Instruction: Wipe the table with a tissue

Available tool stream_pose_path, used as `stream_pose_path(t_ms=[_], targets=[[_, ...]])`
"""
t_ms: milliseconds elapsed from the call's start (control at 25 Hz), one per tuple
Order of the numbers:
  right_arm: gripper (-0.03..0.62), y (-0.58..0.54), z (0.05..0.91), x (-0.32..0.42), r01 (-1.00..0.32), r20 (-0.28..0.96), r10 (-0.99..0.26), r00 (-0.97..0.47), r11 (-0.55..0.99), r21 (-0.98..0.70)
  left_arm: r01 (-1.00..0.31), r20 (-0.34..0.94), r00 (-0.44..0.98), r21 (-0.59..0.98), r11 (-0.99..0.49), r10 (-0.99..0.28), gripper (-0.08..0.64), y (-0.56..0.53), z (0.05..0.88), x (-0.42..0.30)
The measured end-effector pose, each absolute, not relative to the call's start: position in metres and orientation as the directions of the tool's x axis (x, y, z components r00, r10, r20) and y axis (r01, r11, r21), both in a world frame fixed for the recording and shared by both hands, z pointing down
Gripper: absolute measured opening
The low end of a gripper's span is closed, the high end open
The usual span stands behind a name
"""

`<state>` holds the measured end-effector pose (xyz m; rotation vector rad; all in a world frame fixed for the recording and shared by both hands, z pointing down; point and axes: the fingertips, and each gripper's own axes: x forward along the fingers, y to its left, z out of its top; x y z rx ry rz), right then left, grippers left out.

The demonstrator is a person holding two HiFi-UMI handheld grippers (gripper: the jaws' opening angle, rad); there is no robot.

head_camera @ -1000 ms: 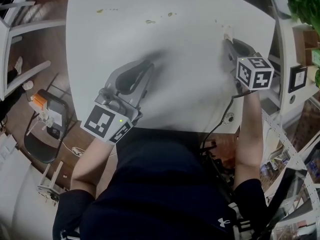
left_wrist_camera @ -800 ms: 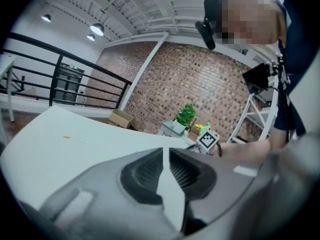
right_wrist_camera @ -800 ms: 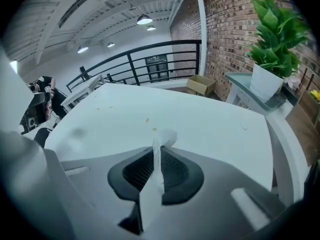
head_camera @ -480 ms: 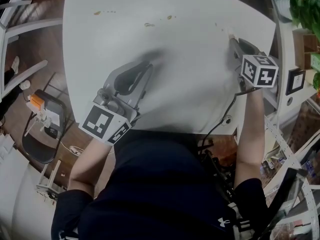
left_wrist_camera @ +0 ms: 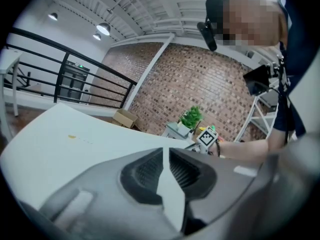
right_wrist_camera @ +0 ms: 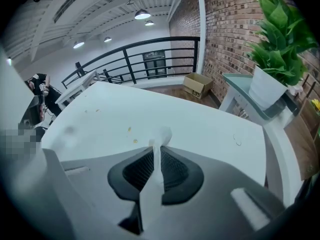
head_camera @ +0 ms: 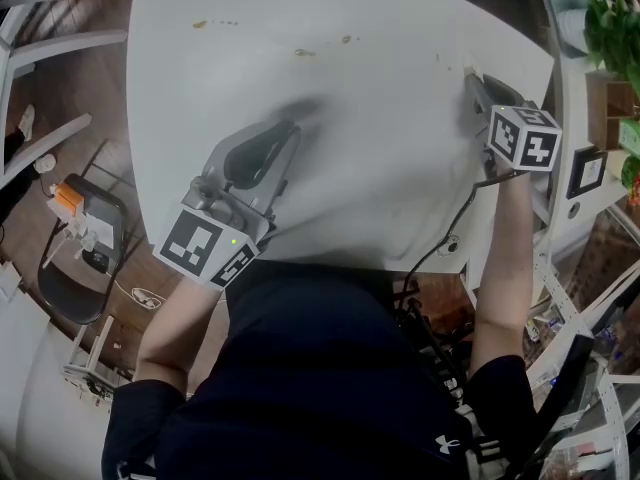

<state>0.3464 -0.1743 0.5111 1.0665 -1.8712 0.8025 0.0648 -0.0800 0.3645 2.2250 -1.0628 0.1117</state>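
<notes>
A brick wall (right_wrist_camera: 225, 14) behind a potted plant (right_wrist_camera: 277, 44); black railing (right_wrist_camera: 135, 59) under ceiling lamps (right_wrist_camera: 142, 15); brown wooden floor (head_camera: 95, 83).

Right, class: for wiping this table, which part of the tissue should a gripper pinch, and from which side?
Pinch the tissue by its gathered middle, coming from the person's side, much as the right gripper does: its jaws are shut on the thin fold, leaving a soft tuft past the tips to rub the table.
</notes>
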Motion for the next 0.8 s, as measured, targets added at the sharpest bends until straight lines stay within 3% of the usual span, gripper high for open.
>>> stream_pose_path(t_ms=[320, 800], targets=[[0.034, -0.168, 0.510, 0.305, -0.845, 0.863, -0.307, -0.401, 0.488, -0.218, -0.727, 0.335, 0.649, 0.537, -0.427, -0.683, 0.034, -0.079, 0.365, 0.054], [0.034, -0.177, 0.511, 0.274, -0.824, 0.863, -0.296, -0.408, 0.527, -0.209, -0.744, 0.337, 0.619, 0.541, -0.392, -0.709, 0.034, -0.069, 0.368, 0.029]])
